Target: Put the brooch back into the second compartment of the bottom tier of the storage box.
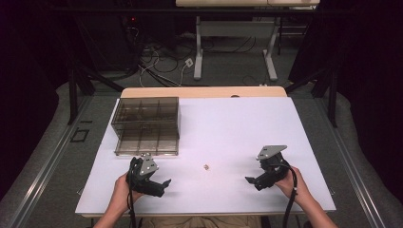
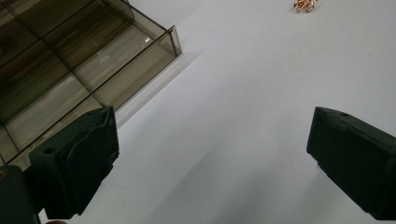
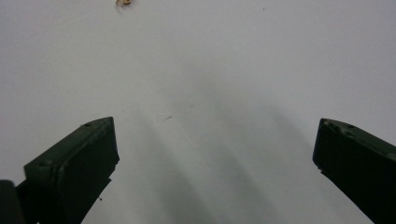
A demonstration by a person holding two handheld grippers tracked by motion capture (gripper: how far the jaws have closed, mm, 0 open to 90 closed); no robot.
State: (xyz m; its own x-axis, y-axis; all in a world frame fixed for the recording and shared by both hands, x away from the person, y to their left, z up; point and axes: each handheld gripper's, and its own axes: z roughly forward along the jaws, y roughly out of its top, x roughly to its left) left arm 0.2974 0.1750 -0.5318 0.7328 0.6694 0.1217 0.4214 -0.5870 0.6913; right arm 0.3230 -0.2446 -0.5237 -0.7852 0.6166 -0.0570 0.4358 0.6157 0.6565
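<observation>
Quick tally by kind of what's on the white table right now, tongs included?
Smoky clear compartment boxes: 2, one box stacked on the other box.
Small gold trinket: 1, trinket lying alone between the tongs.
Tongs: 2, left tongs and right tongs, both open and holding nothing.
Total: 5.

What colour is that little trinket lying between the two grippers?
Gold, with an orange tint: the trinket shows best in the left gripper view.
</observation>
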